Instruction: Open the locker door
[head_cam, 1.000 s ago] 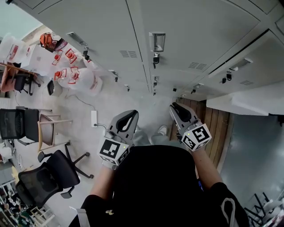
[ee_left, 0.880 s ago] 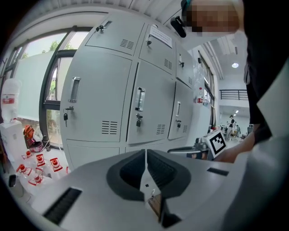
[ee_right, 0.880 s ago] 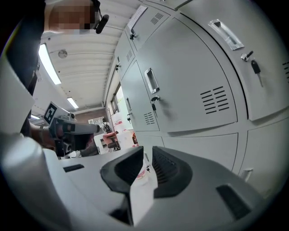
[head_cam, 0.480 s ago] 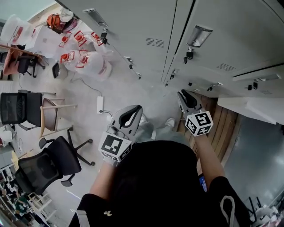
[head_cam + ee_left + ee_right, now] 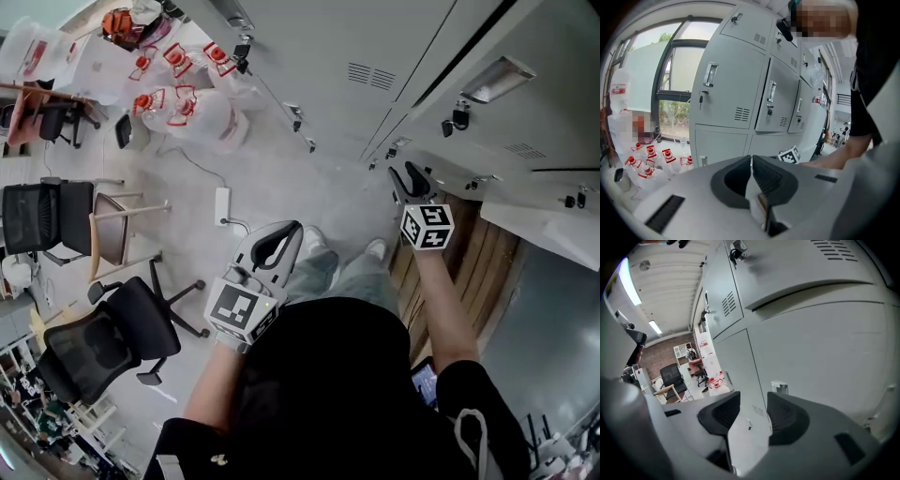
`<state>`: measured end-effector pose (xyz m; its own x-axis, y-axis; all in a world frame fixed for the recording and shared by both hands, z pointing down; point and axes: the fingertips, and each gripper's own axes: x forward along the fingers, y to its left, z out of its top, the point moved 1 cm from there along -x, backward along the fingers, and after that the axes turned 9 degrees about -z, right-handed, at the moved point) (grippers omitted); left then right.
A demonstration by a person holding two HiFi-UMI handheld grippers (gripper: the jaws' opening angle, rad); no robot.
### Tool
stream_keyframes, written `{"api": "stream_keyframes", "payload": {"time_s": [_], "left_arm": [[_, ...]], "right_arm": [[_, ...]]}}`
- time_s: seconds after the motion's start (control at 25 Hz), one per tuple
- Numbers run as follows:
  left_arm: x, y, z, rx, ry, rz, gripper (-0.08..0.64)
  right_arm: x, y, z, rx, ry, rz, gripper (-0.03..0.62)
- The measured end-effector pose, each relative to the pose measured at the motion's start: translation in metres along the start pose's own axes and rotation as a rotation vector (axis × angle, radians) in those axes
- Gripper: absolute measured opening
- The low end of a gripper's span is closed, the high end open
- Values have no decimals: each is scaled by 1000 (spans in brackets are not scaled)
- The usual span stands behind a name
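Observation:
A bank of grey lockers (image 5: pixel 328 56) fills the top of the head view, each door with a recessed handle (image 5: pixel 492 80) and a key lock (image 5: pixel 459 117). My right gripper (image 5: pixel 409 173) reaches out to the bottom row of lockers. Its jaws are opening and nothing is between them. In the right gripper view the right gripper (image 5: pixel 753 404) faces a lower locker door (image 5: pixel 820 352) with a small handle (image 5: pixel 779 388), and does not touch it. My left gripper (image 5: pixel 291 230) hangs back over the floor. Its pads (image 5: pixel 751 159) meet, shut and empty.
Water jugs with red caps (image 5: pixel 187 103) stand at the lockers' left end. Black office chairs (image 5: pixel 103 337) and a wooden chair (image 5: pixel 117 234) are on the left. A power strip (image 5: pixel 222 204) lies on the floor. My feet (image 5: pixel 314 239) stand before the lockers, and wooden boards (image 5: pixel 469 272) lie to the right.
My right gripper has moved forward and up to the bottom lockers. The left gripper has hardly moved. The head view has swung so the lockers now sit further right.

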<state>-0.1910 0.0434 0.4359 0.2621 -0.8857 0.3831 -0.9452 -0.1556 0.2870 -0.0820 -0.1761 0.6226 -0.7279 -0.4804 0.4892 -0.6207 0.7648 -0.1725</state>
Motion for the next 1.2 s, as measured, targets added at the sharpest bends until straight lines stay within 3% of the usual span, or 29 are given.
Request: {"api": "stream_keyframes", "payload": {"time_s": [0.6, 0.8, 1.04, 1.2], "left_arm": [[-26, 35, -18, -16, 93, -23, 29], [-29, 42, -23, -39, 135, -4, 29], [-24, 39, -16, -23, 77, -46, 29], [-28, 43, -24, -39, 119, -34, 29]], "right_arm": [[84, -27, -28, 2, 34, -153, 201], [96, -29, -25, -12, 27, -163, 207], [107, -25, -26, -65, 23, -161, 207], [108, -25, -25, -39, 10, -171, 209]]}}
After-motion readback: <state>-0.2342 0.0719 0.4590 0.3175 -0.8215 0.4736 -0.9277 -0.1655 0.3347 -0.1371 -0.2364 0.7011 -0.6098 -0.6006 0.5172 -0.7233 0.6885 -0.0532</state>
